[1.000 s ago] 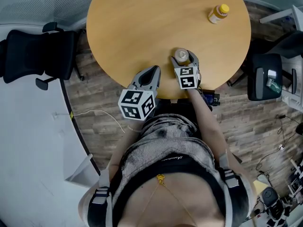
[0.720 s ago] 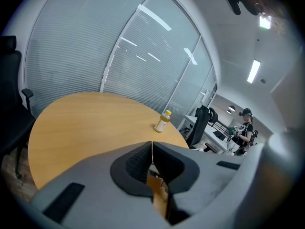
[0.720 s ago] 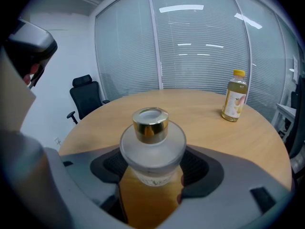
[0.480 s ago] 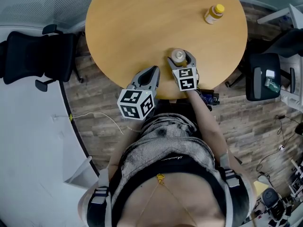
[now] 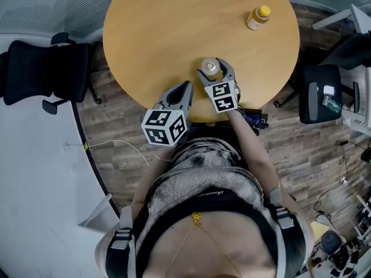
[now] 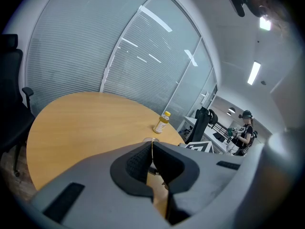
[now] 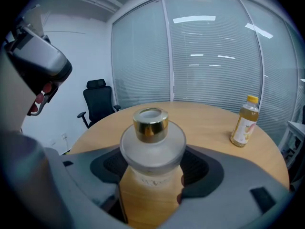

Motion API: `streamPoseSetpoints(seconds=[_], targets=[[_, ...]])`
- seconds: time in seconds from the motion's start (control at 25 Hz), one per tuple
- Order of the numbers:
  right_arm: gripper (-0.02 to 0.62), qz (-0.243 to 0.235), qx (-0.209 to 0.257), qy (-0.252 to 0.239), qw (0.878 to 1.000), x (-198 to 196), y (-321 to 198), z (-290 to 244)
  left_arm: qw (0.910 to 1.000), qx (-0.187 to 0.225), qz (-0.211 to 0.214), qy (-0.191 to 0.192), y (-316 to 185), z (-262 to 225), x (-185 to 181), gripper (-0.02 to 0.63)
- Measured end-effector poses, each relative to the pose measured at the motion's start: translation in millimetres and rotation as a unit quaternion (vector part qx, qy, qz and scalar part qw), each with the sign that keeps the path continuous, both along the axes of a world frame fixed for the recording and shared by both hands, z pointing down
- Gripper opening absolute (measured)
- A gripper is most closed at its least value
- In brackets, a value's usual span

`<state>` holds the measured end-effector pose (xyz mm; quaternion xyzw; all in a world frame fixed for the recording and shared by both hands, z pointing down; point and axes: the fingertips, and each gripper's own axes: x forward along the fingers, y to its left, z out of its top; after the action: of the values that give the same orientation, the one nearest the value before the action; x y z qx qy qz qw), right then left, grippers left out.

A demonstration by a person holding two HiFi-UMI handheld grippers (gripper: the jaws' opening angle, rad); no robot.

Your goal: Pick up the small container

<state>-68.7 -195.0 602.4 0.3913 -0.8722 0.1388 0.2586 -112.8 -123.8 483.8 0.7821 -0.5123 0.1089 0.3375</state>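
Observation:
The small container (image 5: 211,68) is a frosted glass bottle with a gold collar, standing near the front edge of the round wooden table (image 5: 174,33). My right gripper (image 5: 214,69) has a jaw on each side of it. In the right gripper view the container (image 7: 151,142) fills the gap and both pads press its sides. My left gripper (image 5: 184,89) hovers at the table's near edge, just left of the right one. In the left gripper view its jaws (image 6: 151,159) are shut with nothing between them.
A yellow-capped juice bottle (image 5: 258,17) stands at the table's far right, also in the right gripper view (image 7: 244,121). A black office chair (image 5: 40,68) is left of the table, another chair (image 5: 322,91) at the right. A person (image 6: 245,130) stands far off.
The right gripper has turned slightly around the container. The left gripper has stayed in place. The whole view has shifted a little left.

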Motion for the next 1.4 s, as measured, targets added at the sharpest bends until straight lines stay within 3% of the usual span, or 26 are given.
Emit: streamPoseSetpoints(seconds=[0.8, 1.4], targets=[[0.333, -0.026, -0.007, 0.002, 1.000, 19, 3, -34, 0.9998, 0.012, 0.003, -0.013, -13, -2, 6, 0.025], [0.333, -0.034, 0.020, -0.035, 0.999, 14, -15, -103, 0.9998, 0.011, 0.003, -0.015, -23, -1, 5, 0.025]])
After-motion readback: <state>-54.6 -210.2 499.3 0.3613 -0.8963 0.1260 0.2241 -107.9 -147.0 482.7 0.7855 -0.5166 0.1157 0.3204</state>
